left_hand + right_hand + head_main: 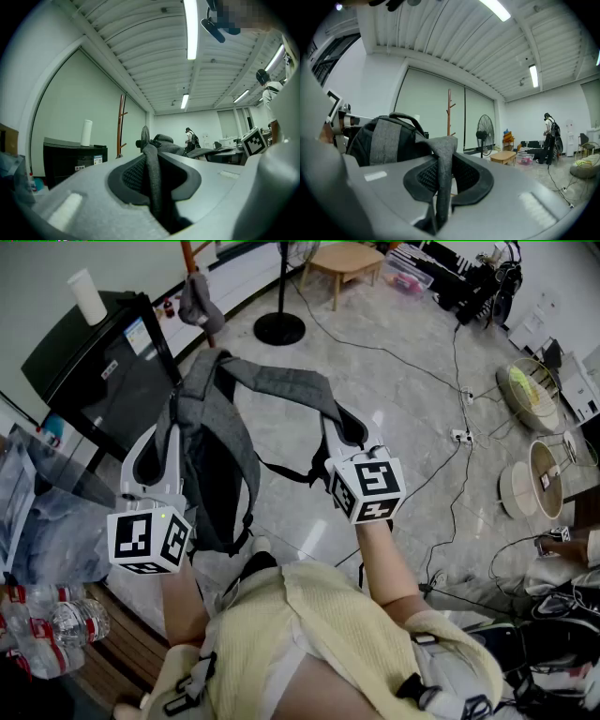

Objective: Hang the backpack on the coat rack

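The backpack (217, 456) hangs in mid-air short of the coat rack (449, 115). The left gripper (161, 442) is clamped on one strap (152, 178) and the right gripper (345, 432) on the other strap (443, 168). Best bring it to the rack level and unswinging, both grips tight, and raise the top handle (405, 118) above a peg before lowering.

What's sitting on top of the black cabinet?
One white cylinder stands upright on the black cabinet; cup or paper roll, I can't tell. The backpack hides the cabinet's lower right corner.

Grey backpack (220, 456) hangs off the floor, upright; brown wooden coat rack (449, 117) stands beyond it.
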The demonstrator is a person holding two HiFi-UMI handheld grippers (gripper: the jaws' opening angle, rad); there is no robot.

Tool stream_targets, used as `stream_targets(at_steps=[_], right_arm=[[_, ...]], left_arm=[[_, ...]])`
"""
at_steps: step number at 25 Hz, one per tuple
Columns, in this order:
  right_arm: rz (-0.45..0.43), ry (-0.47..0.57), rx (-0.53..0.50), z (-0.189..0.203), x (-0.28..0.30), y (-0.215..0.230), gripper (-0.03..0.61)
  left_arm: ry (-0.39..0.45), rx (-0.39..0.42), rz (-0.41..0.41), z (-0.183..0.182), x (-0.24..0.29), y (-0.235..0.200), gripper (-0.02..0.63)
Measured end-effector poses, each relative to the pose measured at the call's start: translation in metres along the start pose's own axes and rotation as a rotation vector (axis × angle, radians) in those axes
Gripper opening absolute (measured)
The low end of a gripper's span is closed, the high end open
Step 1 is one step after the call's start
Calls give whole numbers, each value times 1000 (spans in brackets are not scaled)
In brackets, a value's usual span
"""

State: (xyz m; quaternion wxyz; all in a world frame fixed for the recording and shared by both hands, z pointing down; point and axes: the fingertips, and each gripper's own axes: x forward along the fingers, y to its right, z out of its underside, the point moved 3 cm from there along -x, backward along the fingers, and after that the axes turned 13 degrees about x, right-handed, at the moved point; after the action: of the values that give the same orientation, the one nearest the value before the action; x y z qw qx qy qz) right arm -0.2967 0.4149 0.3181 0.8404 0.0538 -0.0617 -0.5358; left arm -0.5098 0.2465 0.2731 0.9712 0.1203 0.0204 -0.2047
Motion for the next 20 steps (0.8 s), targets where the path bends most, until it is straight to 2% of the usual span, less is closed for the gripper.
stream_targets(at_steps=[4, 13, 20], right_arm=[[9, -17, -2, 8, 7, -1, 34], [25, -64, 5, 16, 25, -6, 38], [10, -70, -5, 16, 62, -20, 38]], left_arm=[[9, -20, -9, 4, 1, -5, 61], [-32, -79, 10, 32, 13, -16, 61], [-38, -106, 13, 49, 31, -43, 61]])
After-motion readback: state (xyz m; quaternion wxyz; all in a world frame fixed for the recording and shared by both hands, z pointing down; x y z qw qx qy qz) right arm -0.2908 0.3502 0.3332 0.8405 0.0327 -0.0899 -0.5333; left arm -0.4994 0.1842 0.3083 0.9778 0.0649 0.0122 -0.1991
